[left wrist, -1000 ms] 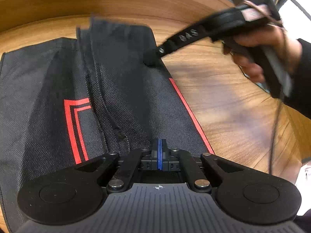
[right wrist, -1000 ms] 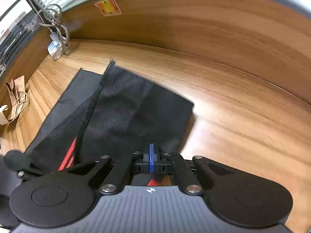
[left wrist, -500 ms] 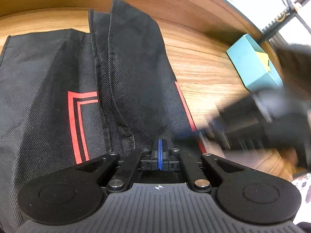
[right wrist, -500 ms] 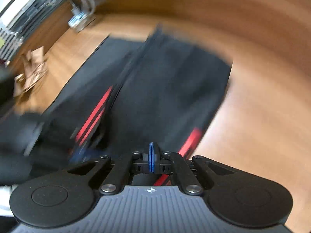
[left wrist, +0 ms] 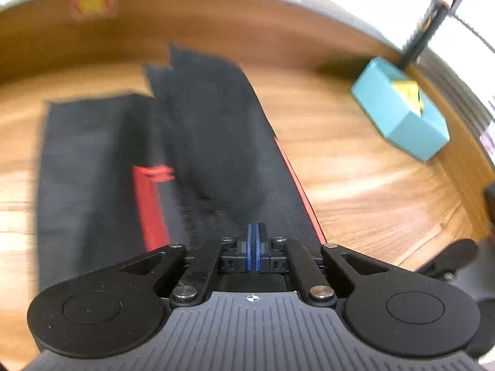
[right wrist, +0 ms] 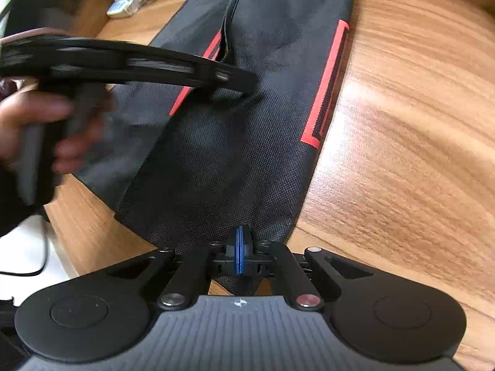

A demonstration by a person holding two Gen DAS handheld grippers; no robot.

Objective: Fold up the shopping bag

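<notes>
A black shopping bag with red stripes [left wrist: 216, 154] lies flat on the wooden table, one side panel folded over the middle. My left gripper [left wrist: 253, 241] is shut, its blue pads together over the folded panel; whether cloth is pinched I cannot tell. In the right wrist view the same bag [right wrist: 235, 142] runs away from me, and the left gripper [right wrist: 247, 82] reaches in from the left with its tip pressing on the fold. My right gripper [right wrist: 239, 247] is shut at the bag's near end.
A teal box [left wrist: 402, 108] with a yellow item inside stands at the right on the wooden table [left wrist: 355, 160]. A white charger and cables [right wrist: 126, 0] lie at the far left. The table's front edge [right wrist: 71, 266] is at the lower left.
The right gripper has swung from the far side of the bag round to its near end. The left gripper has pulled back a little, so more of the bag shows.
</notes>
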